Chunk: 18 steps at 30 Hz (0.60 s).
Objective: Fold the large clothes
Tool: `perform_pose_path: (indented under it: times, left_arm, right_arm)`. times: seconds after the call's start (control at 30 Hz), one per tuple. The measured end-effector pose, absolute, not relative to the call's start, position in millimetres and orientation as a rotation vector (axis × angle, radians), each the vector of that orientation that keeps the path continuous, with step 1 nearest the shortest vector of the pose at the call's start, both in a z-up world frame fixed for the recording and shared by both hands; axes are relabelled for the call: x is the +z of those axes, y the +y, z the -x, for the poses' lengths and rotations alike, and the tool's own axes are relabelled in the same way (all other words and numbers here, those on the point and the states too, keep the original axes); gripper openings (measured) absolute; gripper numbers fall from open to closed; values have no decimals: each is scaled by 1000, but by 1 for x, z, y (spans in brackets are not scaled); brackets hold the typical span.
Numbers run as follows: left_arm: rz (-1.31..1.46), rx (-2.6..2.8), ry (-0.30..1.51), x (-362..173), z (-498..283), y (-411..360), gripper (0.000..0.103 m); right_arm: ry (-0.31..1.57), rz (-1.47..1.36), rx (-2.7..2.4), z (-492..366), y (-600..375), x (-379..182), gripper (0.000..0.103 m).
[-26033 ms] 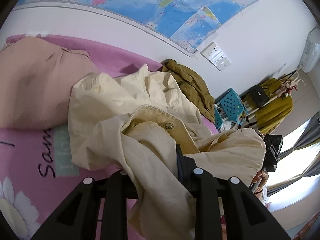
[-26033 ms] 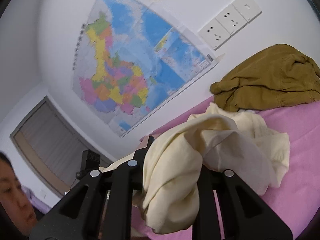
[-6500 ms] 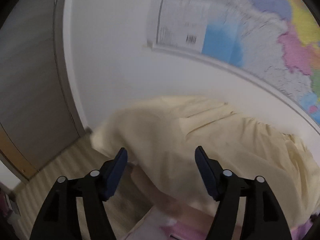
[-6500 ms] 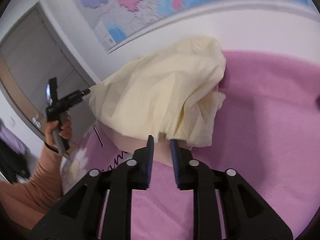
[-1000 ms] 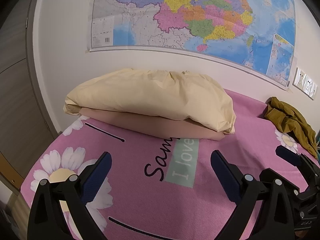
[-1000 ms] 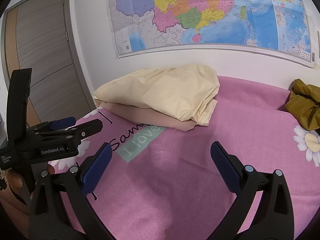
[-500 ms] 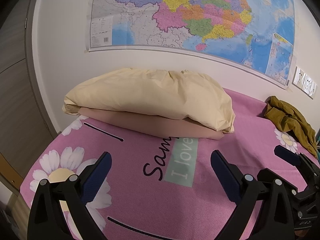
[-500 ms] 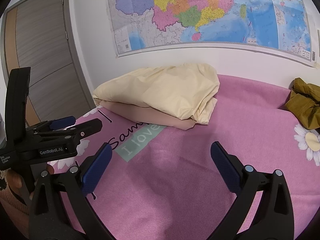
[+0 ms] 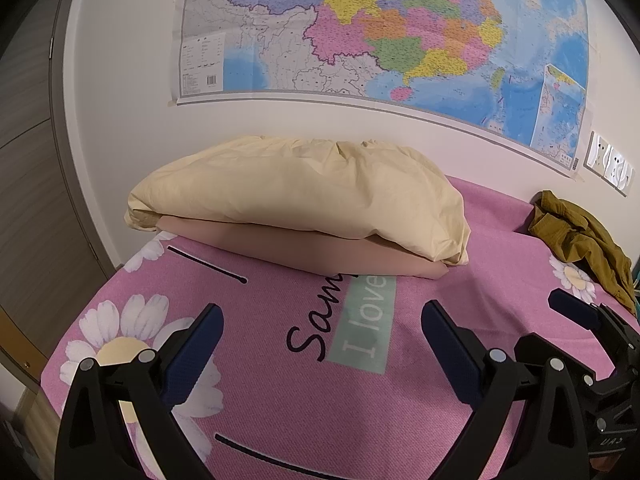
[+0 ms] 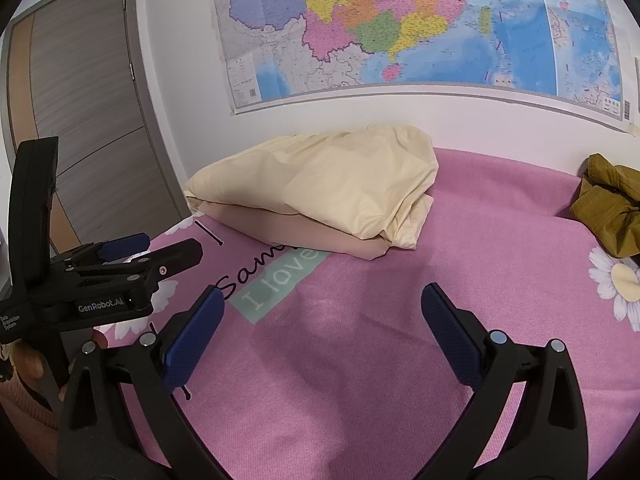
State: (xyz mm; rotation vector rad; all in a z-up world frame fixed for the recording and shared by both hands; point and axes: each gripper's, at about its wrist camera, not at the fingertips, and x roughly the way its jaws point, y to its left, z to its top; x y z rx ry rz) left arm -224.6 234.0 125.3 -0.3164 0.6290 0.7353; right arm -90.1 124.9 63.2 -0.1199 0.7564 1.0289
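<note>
Both tongs gape wide, holding nothing: left gripper [image 9: 322, 328], right gripper [image 10: 322, 312]. The folded cream garment [image 9: 304, 192] lies at 12 o'clock on a tan garment [image 9: 320, 254], atop the pink bedspread [image 10: 400, 320]. An olive garment [image 10: 612, 208] sits crumpled at 2 o'clock, under the wall map [image 9: 380, 28].

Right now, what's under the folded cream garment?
The cream garment lies on a folded tan-pink garment, whose front edge shows; the rest is covered. Below that is the pink bedspread. Anything between the layers is hidden.

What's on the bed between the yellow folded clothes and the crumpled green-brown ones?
Nothing but bare pink bedspread between the cream folded garment and the olive crumpled garment, clearest in the right wrist view.
</note>
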Motion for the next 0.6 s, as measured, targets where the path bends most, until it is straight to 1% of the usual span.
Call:
perform_pose_path:
  times: [0.3, 0.6]
  left_arm:
    - [269, 725, 610, 126, 223, 229, 96]
    - [341, 633, 674, 112, 205, 223, 96]
  right_arm:
    - [757, 119, 1029, 89, 124, 63, 97]
    - [761, 102, 968, 83, 105, 63, 97]
